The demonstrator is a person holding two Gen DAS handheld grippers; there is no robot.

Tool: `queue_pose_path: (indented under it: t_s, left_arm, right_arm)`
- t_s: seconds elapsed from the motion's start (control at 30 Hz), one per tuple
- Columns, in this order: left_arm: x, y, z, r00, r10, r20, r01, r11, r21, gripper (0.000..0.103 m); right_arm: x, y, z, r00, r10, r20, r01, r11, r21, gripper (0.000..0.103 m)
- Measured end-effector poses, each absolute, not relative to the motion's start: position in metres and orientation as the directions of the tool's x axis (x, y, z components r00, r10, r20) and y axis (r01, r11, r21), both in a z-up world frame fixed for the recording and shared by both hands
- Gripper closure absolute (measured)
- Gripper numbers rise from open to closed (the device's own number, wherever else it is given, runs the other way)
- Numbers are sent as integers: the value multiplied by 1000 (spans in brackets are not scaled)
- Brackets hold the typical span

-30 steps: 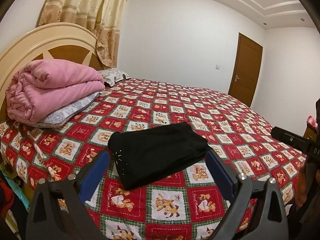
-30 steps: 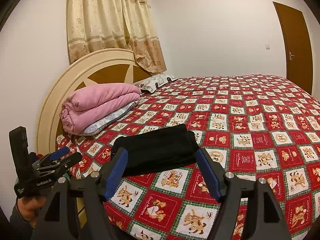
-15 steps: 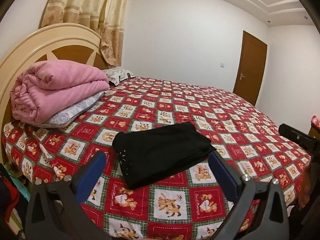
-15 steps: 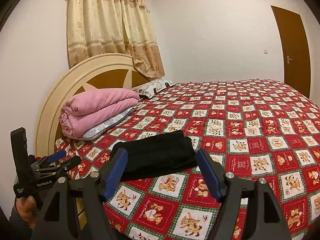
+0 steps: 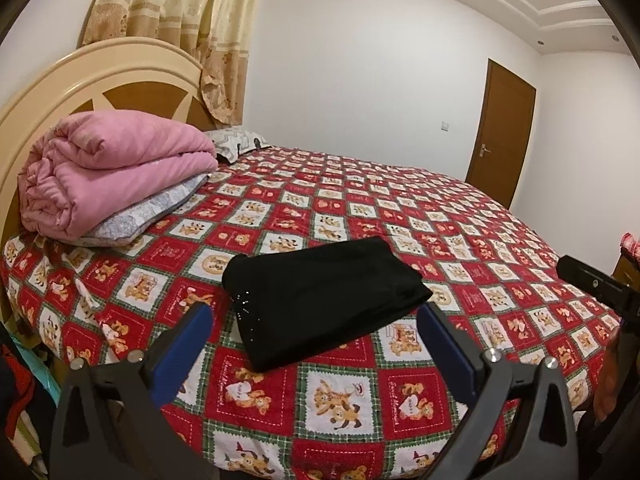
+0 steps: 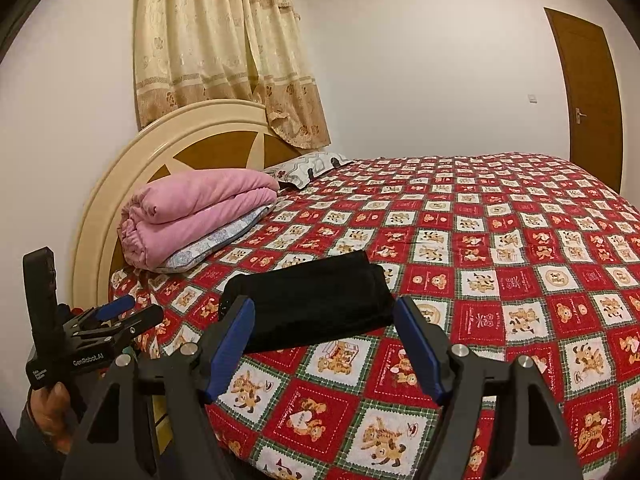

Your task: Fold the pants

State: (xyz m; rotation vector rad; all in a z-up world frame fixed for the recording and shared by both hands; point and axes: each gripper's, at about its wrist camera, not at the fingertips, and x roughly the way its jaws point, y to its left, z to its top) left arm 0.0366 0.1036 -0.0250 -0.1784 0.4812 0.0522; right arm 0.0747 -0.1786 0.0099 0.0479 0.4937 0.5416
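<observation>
The black pants (image 5: 324, 300) lie folded into a compact rectangle on the red patchwork bed cover (image 5: 480, 248), close to the bed's near edge. My left gripper (image 5: 314, 314) hovers in front of them, open, blue pads wide apart and touching nothing. From the right wrist view the folded pants (image 6: 312, 300) sit just beyond my right gripper (image 6: 322, 304), which is also open and empty. A hand holds the left gripper (image 6: 120, 312) at the lower left there. A piece of the right gripper (image 5: 592, 284) shows at the right edge of the left wrist view.
A folded pink quilt (image 5: 120, 168) rests on a pale pillow against the cream headboard (image 5: 100, 76). Another pillow (image 5: 236, 142) lies behind it. Beige curtains (image 6: 224, 48) hang above. A brown door (image 5: 504, 132) stands in the far wall. Dark and red clothes (image 5: 16, 408) lie below the bed's left corner.
</observation>
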Motion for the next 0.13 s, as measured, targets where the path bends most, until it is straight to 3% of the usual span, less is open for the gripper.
queue_pose_path:
  t_s: [0.13]
  left_arm:
    - [34, 98, -24, 894, 3, -448, -71, 988, -135, 0]
  right_arm:
    - [74, -180, 10, 746, 500, -440, -479, 862, 167, 30]
